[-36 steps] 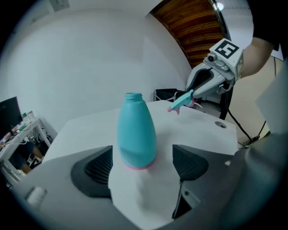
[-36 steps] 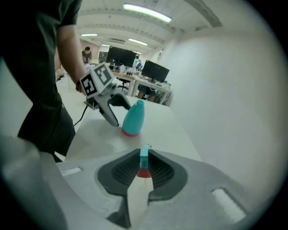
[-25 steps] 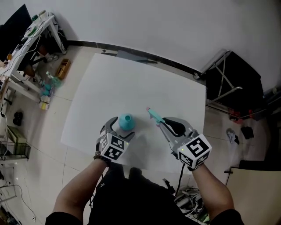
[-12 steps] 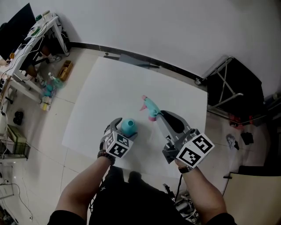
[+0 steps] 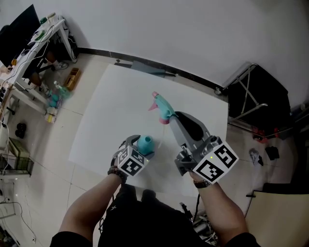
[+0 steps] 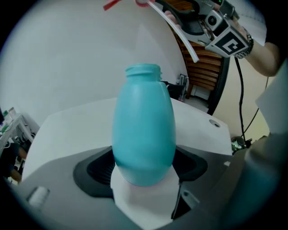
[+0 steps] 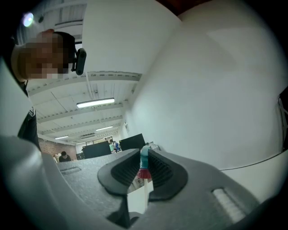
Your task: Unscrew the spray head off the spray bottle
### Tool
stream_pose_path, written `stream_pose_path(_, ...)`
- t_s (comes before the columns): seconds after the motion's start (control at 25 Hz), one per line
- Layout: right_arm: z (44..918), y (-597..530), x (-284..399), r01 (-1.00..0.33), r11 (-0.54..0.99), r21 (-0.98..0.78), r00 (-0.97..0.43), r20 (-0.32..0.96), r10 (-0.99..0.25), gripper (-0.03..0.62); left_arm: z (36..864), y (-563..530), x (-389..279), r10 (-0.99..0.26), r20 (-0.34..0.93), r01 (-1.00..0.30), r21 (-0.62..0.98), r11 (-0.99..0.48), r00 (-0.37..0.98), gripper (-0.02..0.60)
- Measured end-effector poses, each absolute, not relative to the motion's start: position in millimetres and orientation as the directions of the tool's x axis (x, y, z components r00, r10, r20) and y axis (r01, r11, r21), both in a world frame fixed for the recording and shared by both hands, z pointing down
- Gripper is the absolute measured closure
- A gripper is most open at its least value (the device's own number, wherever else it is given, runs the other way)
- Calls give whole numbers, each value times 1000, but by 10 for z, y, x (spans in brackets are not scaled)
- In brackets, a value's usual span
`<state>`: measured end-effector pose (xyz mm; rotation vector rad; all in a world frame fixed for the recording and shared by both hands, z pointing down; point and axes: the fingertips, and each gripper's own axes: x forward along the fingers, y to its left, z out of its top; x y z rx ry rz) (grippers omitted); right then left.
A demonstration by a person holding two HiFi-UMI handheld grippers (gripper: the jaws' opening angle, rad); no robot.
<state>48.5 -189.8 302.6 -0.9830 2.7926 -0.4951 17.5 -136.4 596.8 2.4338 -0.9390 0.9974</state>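
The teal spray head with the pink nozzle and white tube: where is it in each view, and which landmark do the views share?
Head view: teal spray head above centre, over the white table.
Left gripper view: top edge; only pink nozzle and white tube show.
Right gripper view: low centre, pinched between the jaws.
Shared landmark: the right gripper holding it.

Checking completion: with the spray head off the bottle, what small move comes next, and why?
Probably lay the spray head on the table: the right gripper holds it clear of the open bottle, on which the left gripper has just been closing its jaws.
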Motion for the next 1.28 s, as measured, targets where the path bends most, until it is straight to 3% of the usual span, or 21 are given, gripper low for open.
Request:
stream_pose_path(0.32,2749,-1906,498,-572,752,-327,-775,-83,-626,549,5735,-995,385,-228,774,-570,199,-797,590,161)
stream_pose_path(0.52,2709,-1886,498,-567,757,-324,-775,-100,-624,549,5566,-900,514,-155,775,-528,256,-810,613,161)
stream_pose_path(1.28,3085,-1508,592,-539,763,-358,-804,-52,-592,549,5007,-920,639,-131,749,-512,302,-804,649,161)
